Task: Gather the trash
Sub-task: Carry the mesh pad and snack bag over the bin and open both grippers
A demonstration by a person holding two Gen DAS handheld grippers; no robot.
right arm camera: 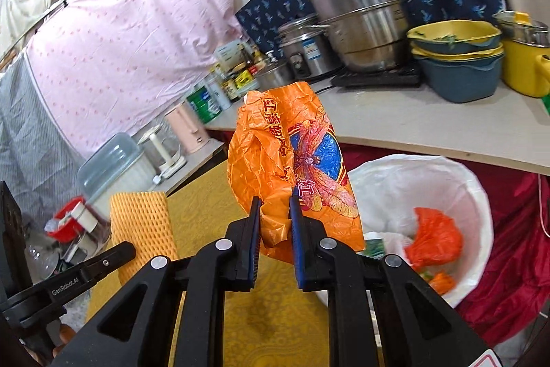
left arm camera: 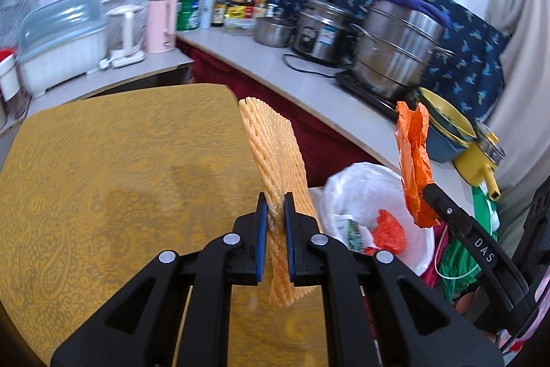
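My left gripper is shut on an orange foam net sleeve, held upright above the right edge of the yellow patterned table. The sleeve also shows in the right wrist view. My right gripper is shut on a crumpled orange plastic bag with a printed dragonfly; the bag also shows in the left wrist view. A bin lined with a white bag, also in the left wrist view, stands to the right below both grippers, holding red and orange trash.
A grey counter behind the bin carries steel pots, a rice cooker, bottles and stacked yellow and blue bowls. A second counter on the left holds a pink kettle and a lidded box. Dark red cloth hangs under the counter.
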